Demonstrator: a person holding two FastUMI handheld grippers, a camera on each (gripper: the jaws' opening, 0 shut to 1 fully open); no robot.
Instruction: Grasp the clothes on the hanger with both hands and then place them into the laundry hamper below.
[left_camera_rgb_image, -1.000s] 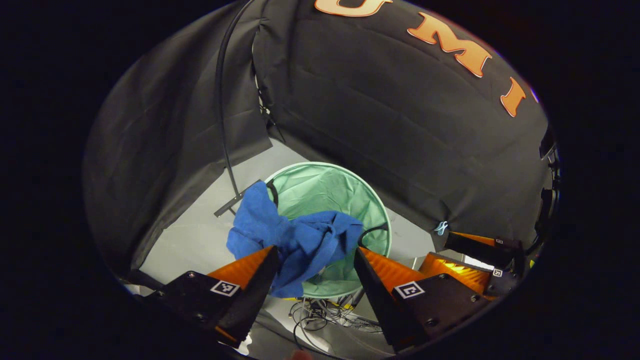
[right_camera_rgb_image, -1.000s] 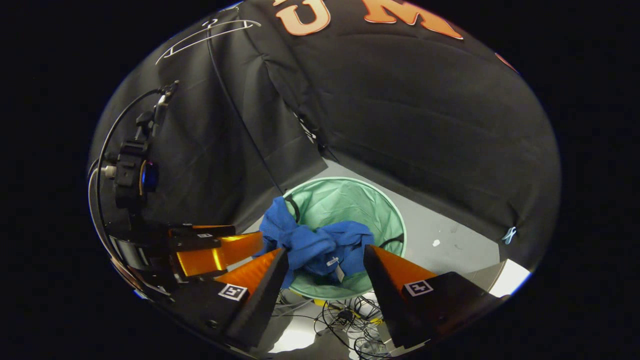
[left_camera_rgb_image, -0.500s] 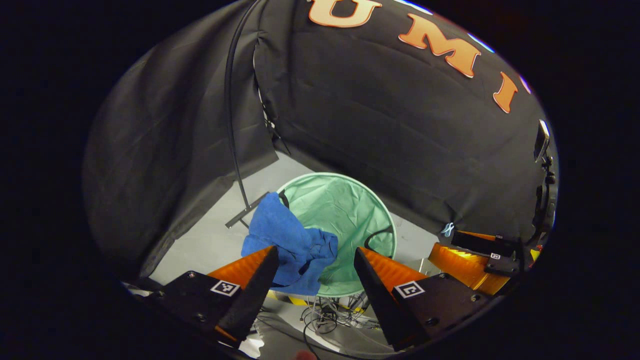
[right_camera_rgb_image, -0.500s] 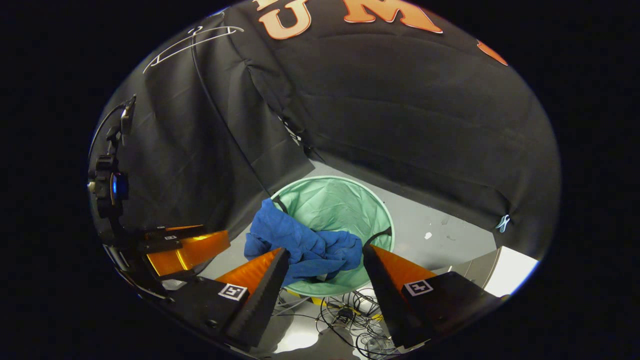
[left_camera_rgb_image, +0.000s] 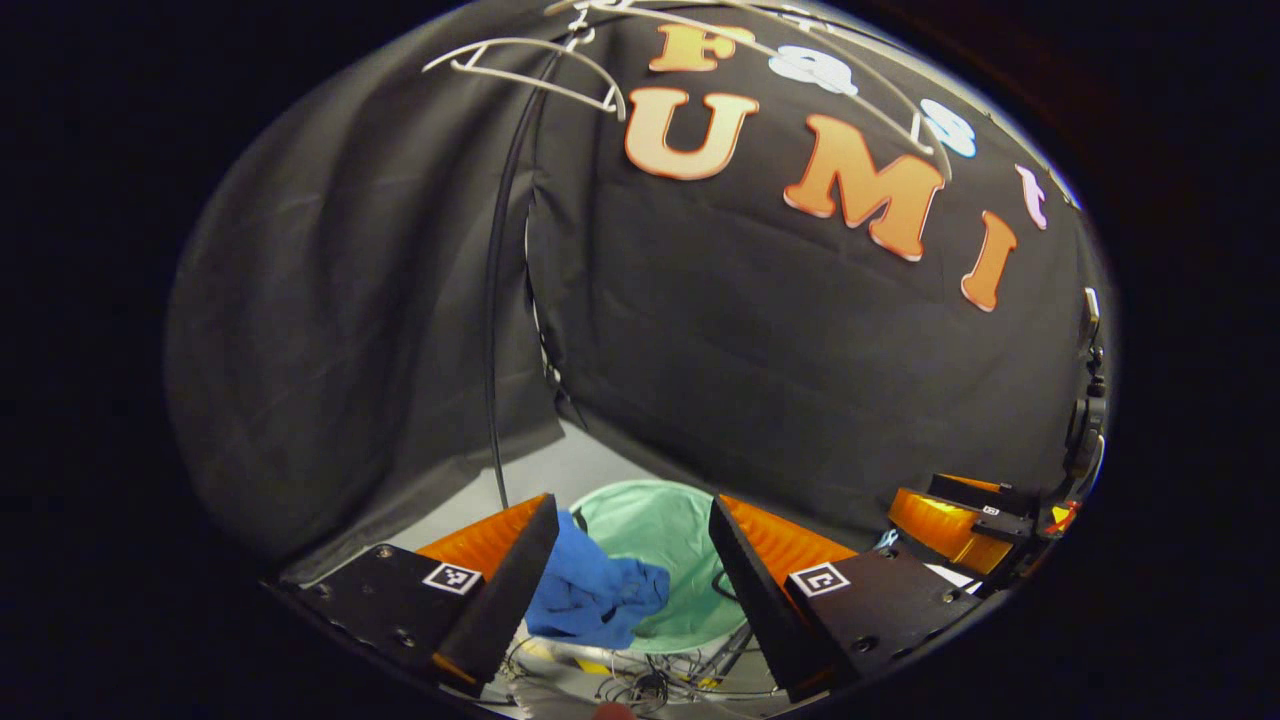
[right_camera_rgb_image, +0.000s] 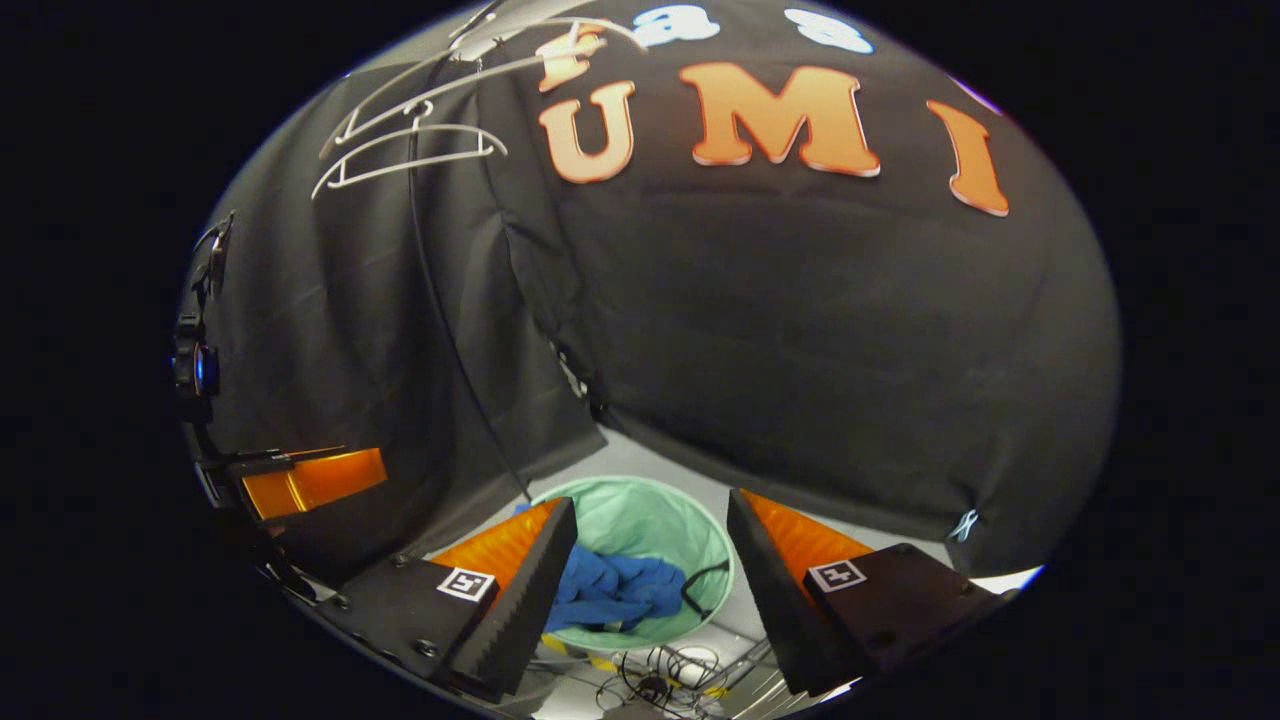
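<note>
A blue garment (left_camera_rgb_image: 592, 598) lies crumpled over the left rim of the round green laundry hamper (left_camera_rgb_image: 672, 535) on the floor below. In the right gripper view the blue garment (right_camera_rgb_image: 612, 590) rests partly inside the hamper (right_camera_rgb_image: 650, 520). My left gripper (left_camera_rgb_image: 632, 560) is open and raised well above the hamper, holding nothing. My right gripper (right_camera_rgb_image: 650, 560) is open too, with nothing between its fingers. An empty white hanger (right_camera_rgb_image: 405, 160) hangs at the upper left; the same hanger (left_camera_rgb_image: 525, 70) appears at the top of the left gripper view.
A thin black pole (right_camera_rgb_image: 450, 330) runs down from the hangers to the grey floor (right_camera_rgb_image: 640, 465) beside the hamper. Loose cables (right_camera_rgb_image: 650, 685) lie on the floor in front of the hamper. Black cloth walls close in behind and to the left.
Both grippers have lifted and tilted up away from the hamper, which now looks smaller and lower. The hangers have come into view. The garment has settled further into the hamper.
</note>
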